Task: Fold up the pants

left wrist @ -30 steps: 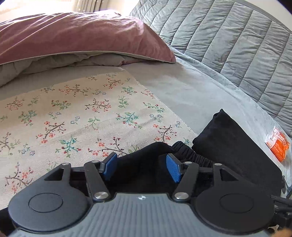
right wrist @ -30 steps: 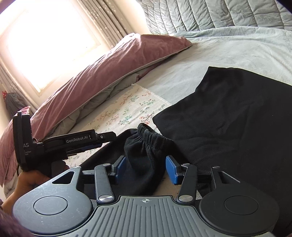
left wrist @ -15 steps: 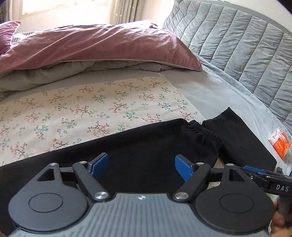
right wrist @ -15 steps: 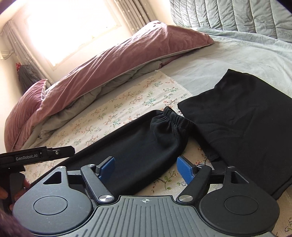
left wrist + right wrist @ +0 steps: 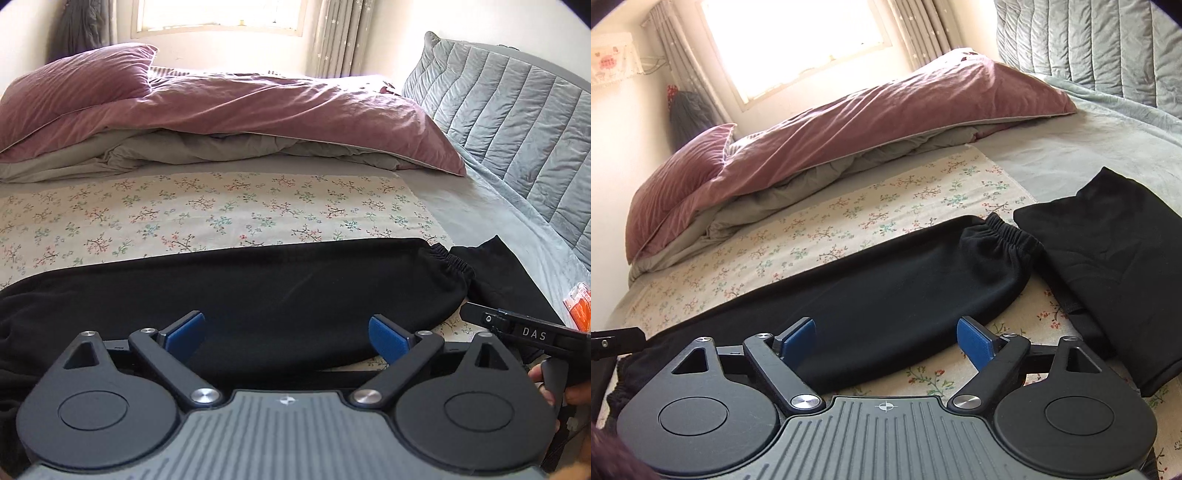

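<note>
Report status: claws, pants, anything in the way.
Left claw open, empty. Right claw open, empty. Black pants flat lengthwise on floral cloth, elastic cuff at right. Folded black garment lies just past cuff.

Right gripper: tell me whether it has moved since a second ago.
Yes. The right gripper has drawn back from the elastic cuff of the black pants; its open fingers no longer straddle the cuff.

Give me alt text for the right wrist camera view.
Black pants lie stretched across a floral sheet, elastic cuff beside a folded black garment. The open right gripper hovers above them, empty.
</note>
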Tool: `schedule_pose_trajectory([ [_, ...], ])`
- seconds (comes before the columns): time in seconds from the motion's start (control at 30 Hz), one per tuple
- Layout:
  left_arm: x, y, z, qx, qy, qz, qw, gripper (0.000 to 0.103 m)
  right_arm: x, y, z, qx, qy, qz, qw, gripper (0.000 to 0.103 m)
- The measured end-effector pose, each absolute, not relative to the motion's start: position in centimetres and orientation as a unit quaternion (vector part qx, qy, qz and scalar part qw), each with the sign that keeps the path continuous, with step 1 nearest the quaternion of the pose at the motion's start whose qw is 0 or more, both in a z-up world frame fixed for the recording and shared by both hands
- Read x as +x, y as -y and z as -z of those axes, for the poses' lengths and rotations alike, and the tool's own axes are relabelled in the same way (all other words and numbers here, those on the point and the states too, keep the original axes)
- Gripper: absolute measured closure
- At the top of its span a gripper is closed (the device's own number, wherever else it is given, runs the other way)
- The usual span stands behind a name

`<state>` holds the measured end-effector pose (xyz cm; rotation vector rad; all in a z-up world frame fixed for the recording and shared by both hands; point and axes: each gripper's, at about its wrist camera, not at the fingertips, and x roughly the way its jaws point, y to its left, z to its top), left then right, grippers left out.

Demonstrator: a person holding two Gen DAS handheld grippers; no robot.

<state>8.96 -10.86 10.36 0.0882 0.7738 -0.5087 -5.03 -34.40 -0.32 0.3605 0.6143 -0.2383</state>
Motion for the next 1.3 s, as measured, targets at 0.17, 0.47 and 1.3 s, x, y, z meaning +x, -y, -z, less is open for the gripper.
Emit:
schedule_pose_trajectory([
  [0.17,7.2,7.3,-9.6,0.034,-0.363,0.209,0.907,0.000,-5.0,31.4,0.5,0.145,-0.311,0.094,0.935,0.013],
  [0.47,8.6,3.0,-6.0,0.009,-0.383,0.152,0.911,0.000,-4.3,26.5,2.3,0.093,-0.333,0.053,0.937,0.007],
  [1.3,16.8,-4.8,-0.2,-0.043,-0.391,0.011,0.919,0.000,17.3,13.9,6.3,-0.030,-0.374,-0.082,0.923,0.006],
])
